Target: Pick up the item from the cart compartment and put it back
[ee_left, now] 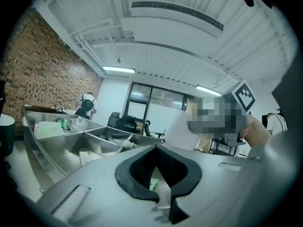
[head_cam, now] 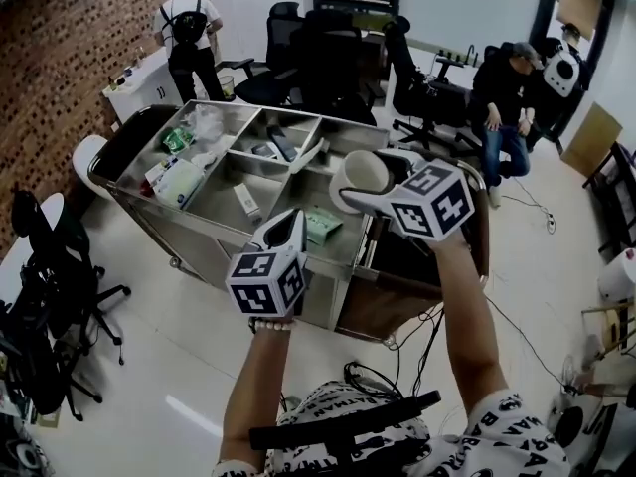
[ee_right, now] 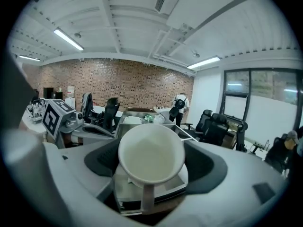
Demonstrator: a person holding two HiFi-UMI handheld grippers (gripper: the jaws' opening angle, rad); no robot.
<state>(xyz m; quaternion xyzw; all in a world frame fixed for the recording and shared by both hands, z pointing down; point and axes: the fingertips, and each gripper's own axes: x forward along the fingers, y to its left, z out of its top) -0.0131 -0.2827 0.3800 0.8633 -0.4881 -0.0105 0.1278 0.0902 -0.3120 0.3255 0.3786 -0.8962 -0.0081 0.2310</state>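
Observation:
My right gripper [head_cam: 370,181] is shut on a white mug [head_cam: 359,176] and holds it in the air over the right end of the steel cart [head_cam: 227,229]. In the right gripper view the mug [ee_right: 150,154] fills the space between the jaws, mouth toward the camera and handle pointing down. My left gripper [head_cam: 287,230] hovers over the cart's near edge, its jaws together with nothing between them. Below it, a green packet [head_cam: 319,225] lies in the near compartment.
The cart's compartments hold a small white box [head_cam: 247,201], a white bottle [head_cam: 180,181], a clear bag [head_cam: 207,122] and a black remote [head_cam: 283,145]. Office chairs [head_cam: 320,60] stand behind it. One person [head_cam: 189,30] stands far left, another [head_cam: 505,95] sits at right.

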